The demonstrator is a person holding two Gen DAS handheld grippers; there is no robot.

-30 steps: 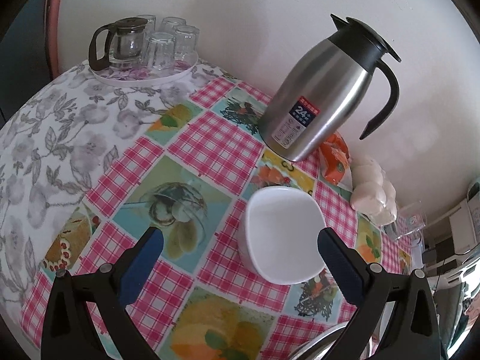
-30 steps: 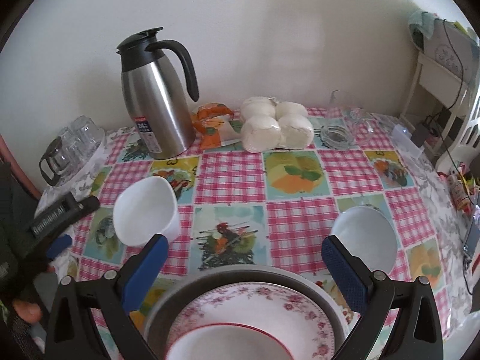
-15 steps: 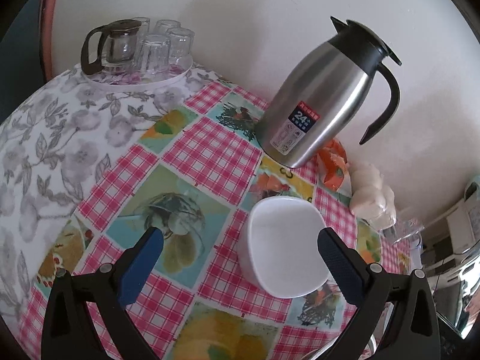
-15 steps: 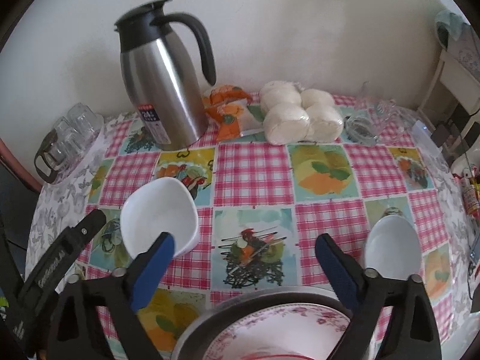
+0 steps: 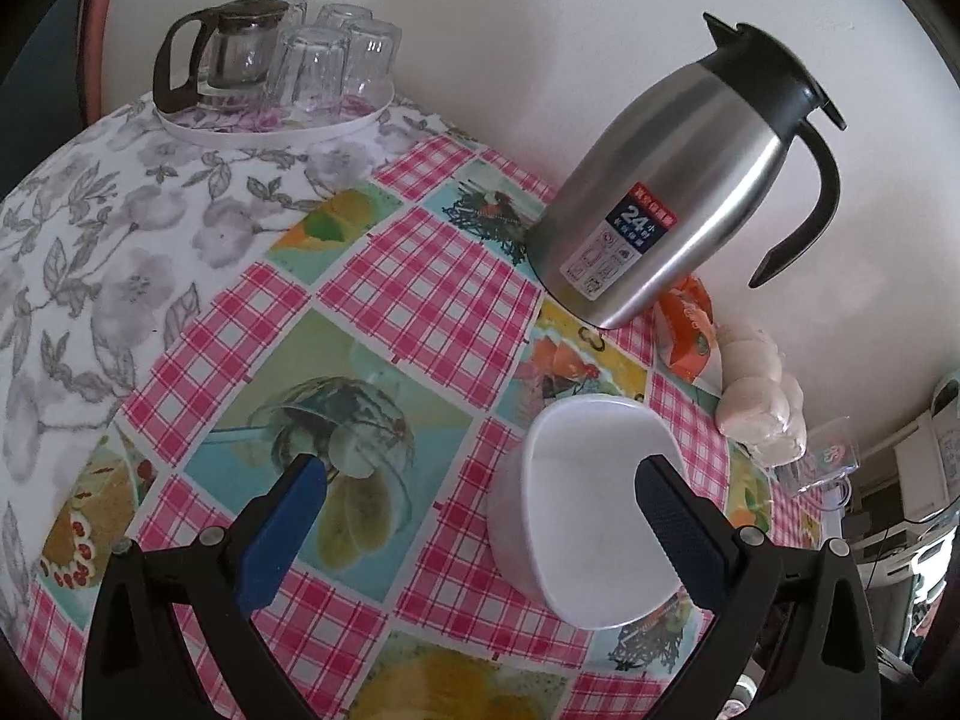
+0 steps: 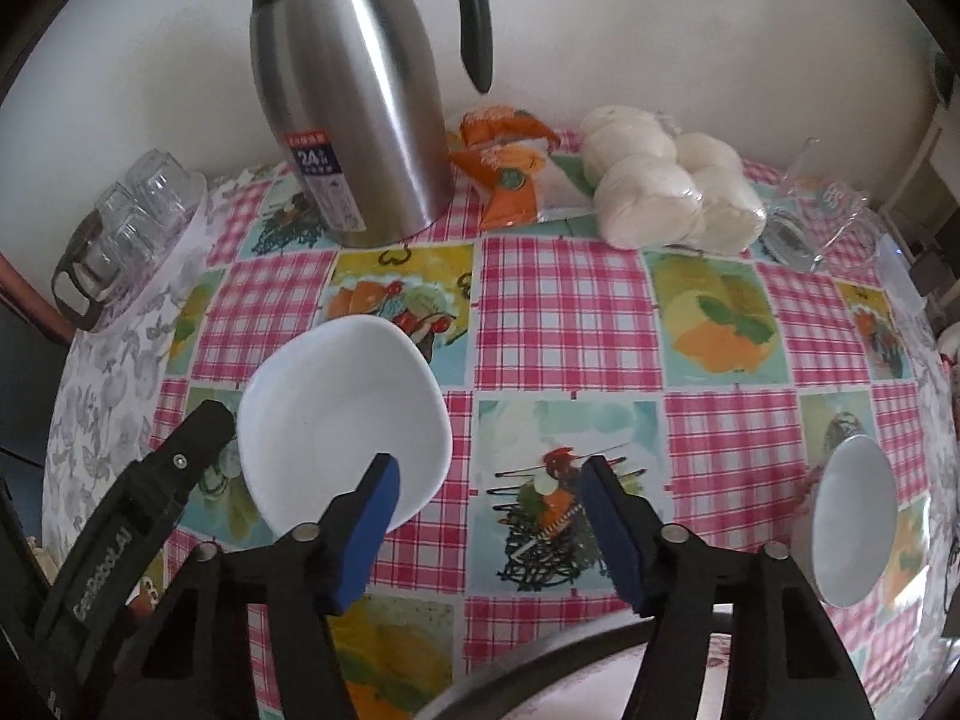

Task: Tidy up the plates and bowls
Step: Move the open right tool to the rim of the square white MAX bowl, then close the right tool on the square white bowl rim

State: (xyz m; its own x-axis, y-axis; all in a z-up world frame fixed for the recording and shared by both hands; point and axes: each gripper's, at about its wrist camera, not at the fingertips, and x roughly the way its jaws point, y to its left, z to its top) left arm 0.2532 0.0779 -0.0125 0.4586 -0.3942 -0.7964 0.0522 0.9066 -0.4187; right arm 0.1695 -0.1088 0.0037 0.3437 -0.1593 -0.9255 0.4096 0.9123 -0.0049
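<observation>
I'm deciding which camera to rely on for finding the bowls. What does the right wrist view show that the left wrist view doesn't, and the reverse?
Only the right wrist view shows the second white bowl at the table's right edge, the plate rim below the open right gripper, and the left gripper's outside.

Only the left wrist view shows the open left gripper head-on and the glass teapot clearly.

Both show the near white bowl, the steel thermos, the orange packet and the buns.
</observation>
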